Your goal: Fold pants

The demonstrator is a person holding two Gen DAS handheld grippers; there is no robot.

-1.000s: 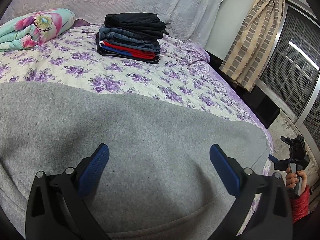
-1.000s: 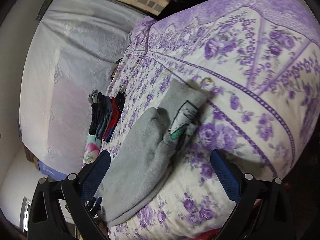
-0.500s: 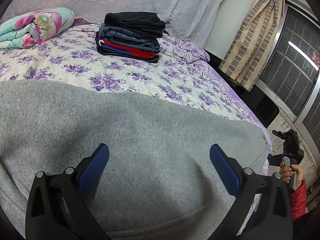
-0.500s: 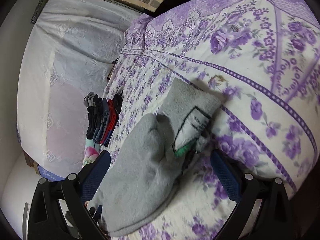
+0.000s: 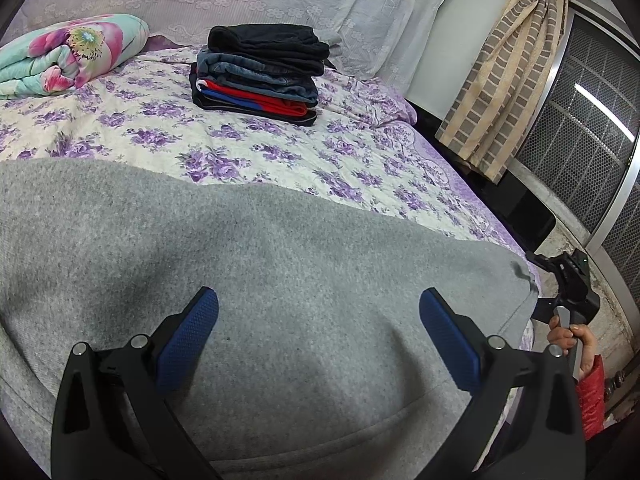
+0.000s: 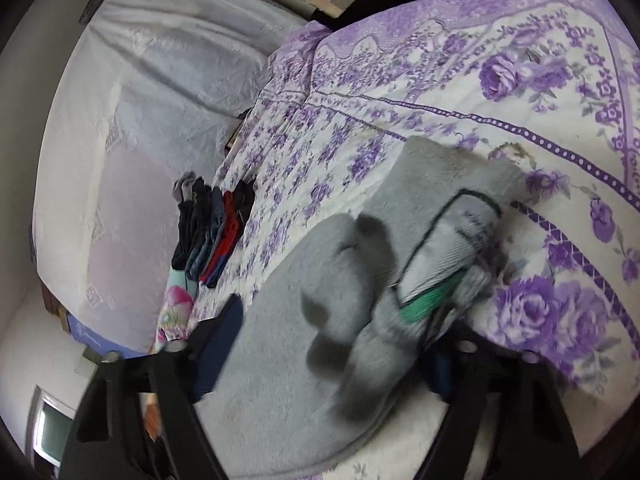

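Grey pants [image 5: 280,260] lie spread flat on the purple-flowered bedspread [image 5: 240,148]. My left gripper [image 5: 320,320] hovers just over them, open, with only flat cloth under its blue pads. In the right wrist view the pants' [image 6: 280,360] near end is bunched, showing a turned-out label with a green stripe [image 6: 448,248]. My right gripper [image 6: 328,356] has this bunched end between its jaws, which are closing. Its right finger is partly hidden by the cloth, and I see no firm pinch. A person's hand [image 5: 576,334] holds that gripper at the bed's right edge.
A pile of folded clothes [image 5: 260,72] stands at the far side of the bed, with a rolled floral quilt [image 5: 68,52] to its left. A striped curtain [image 5: 500,80] and a window grille [image 5: 592,140] are on the right, past the bed's edge.
My right gripper has come in closer to the pants' bunched end and its jaws have narrowed around the cloth. The left gripper and the pants under it have not moved.
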